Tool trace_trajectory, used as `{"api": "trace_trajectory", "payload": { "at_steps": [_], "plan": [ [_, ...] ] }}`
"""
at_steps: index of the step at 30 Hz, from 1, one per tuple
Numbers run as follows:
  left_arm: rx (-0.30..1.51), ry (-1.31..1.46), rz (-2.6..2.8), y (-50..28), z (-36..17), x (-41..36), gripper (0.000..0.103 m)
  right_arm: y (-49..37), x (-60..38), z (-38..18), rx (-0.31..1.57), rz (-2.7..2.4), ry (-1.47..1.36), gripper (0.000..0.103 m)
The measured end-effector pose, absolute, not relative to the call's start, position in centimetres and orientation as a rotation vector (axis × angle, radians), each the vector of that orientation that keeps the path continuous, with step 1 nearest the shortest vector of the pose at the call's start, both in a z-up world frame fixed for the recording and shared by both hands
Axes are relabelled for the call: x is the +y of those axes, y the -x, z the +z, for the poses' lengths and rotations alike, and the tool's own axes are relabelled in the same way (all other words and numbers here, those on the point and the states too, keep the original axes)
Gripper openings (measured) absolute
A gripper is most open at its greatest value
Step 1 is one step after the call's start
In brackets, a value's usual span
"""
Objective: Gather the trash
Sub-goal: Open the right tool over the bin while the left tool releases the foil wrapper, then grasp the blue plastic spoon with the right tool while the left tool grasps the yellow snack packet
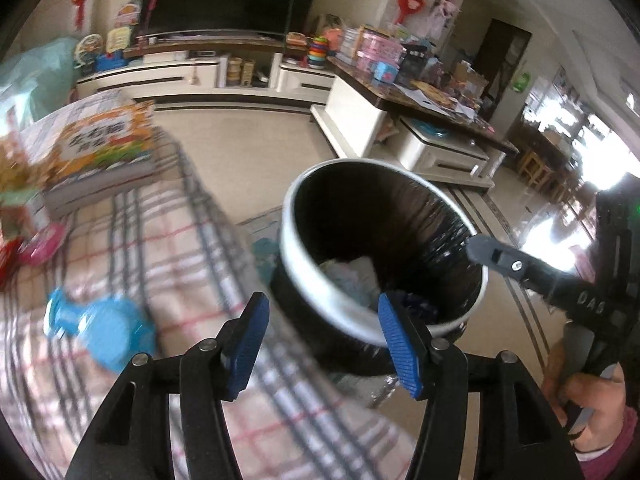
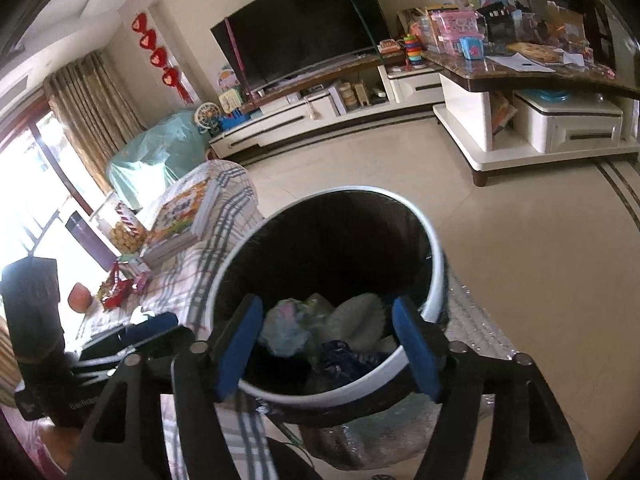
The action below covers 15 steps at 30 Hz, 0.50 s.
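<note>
Black plastic lining is showing inside the round trash bin (image 2: 434, 276), whose white rim is sitting just beside the edge of a plaid-covered bench (image 1: 168, 248) on the beige tiled floor (image 2: 520, 248). Crumpled trash (image 2: 320, 324) is lying at the bottom of the bin: pale tissue-like wads, a greenish scrap and a dark blue wrapper.

In the right wrist view, the right hand-held gripper (image 2: 330, 348) is hanging over the near rim of the bin with its blue pads spread wide and nothing between them, the trash lying below in the bin. In the left wrist view, the left hand-held gripper (image 1: 320, 344) is also standing open and empty, one blue pad over the plaid cloth and the other over the bin's near rim. The dark finger of the right hand-held gripper is reaching across the bin's far rim in that same view, with a person's hand (image 1: 588, 408) in a pink sleeve gripping its handle.

On the bench, a blurred light-blue item (image 1: 100, 332) is lying near the left hand-held gripper, and a stack of colourful books (image 1: 96, 152) is resting farther back. A dark television (image 2: 296, 28) is standing on a low white cabinet (image 2: 320, 112) against the far wall.
</note>
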<state>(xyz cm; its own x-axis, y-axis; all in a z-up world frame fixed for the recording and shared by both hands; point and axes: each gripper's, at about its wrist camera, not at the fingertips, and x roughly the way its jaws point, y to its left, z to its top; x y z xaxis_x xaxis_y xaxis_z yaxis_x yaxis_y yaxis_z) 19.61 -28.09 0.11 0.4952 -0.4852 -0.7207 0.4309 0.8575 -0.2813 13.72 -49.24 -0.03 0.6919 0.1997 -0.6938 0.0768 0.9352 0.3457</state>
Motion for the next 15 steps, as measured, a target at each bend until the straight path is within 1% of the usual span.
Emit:
{"api": "trace_trajectory", "payload": {
  "at_steps": [11, 15],
  "plan": [
    [0.886, 0.173, -0.441, -14.8, -0.8, -19.4, 0.056, -12.5, -43.3, 0.1, 0.804, 0.18, -0.363, 0.073],
    [0.88, 0.188, -0.4, -13.0, -0.9, -16.7, 0.056, -12.5, -40.6, 0.4, 0.811, 0.231, -0.347, 0.076]
  ]
}}
